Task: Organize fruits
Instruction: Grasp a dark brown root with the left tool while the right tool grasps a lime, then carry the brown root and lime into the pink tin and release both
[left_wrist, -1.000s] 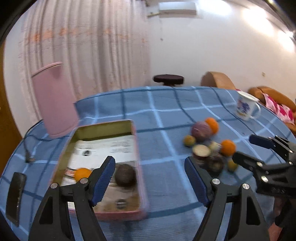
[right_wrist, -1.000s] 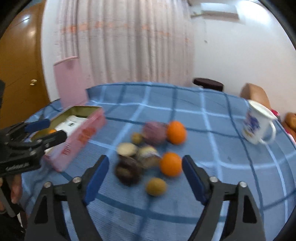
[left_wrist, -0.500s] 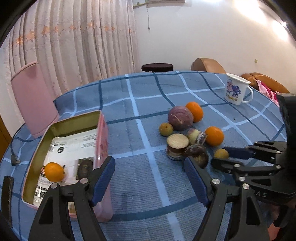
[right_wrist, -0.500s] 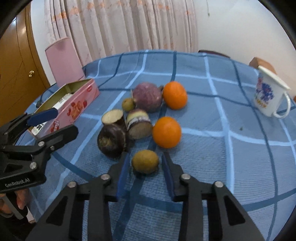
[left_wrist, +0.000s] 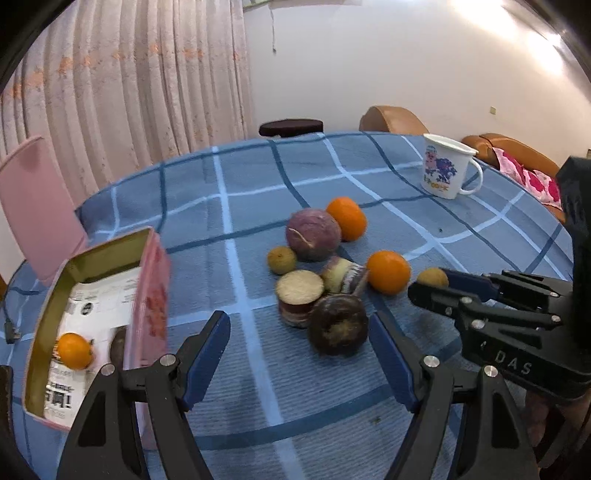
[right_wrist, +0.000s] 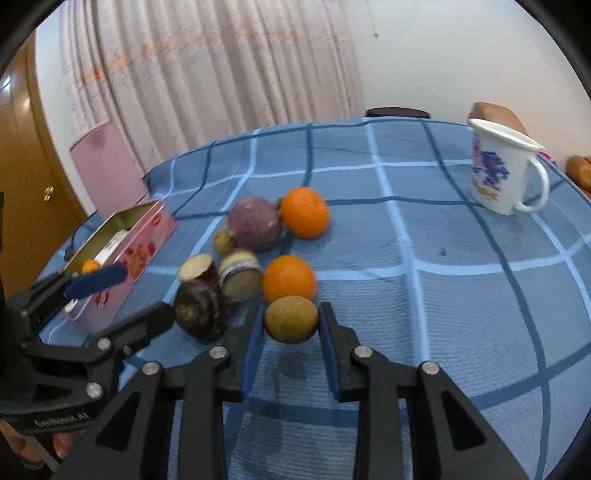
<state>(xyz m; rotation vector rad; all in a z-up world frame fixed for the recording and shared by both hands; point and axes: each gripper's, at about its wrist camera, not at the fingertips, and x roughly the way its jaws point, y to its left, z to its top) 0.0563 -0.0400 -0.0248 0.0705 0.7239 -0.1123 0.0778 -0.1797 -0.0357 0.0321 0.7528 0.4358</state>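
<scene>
My right gripper (right_wrist: 291, 325) is shut on a small yellow-brown fruit (right_wrist: 291, 319) and holds it just above the blue checked cloth; it also shows in the left wrist view (left_wrist: 432, 277). My left gripper (left_wrist: 299, 354) is open and empty, with a dark purple fruit (left_wrist: 338, 325) just in front of its right finger. A pile of fruit lies beyond: two oranges (left_wrist: 388, 271), a round purple fruit (left_wrist: 313, 234), cut purple pieces (left_wrist: 297, 293) and another small yellow-brown fruit (left_wrist: 281, 260). A pink tin box (left_wrist: 147, 295) on the left holds an orange (left_wrist: 74, 350) and a dark fruit.
A white mug (left_wrist: 445, 171) with a blue print stands at the far right of the table. A pink lid (left_wrist: 33, 206) leans behind the tin. A black cable (left_wrist: 11, 325) lies at the left edge. Sofa and stool stand beyond the table.
My right gripper closed on the small yellow-brown fruit and lifted it slightly. My left gripper swung right, from over the tin toward the fruit pile.
</scene>
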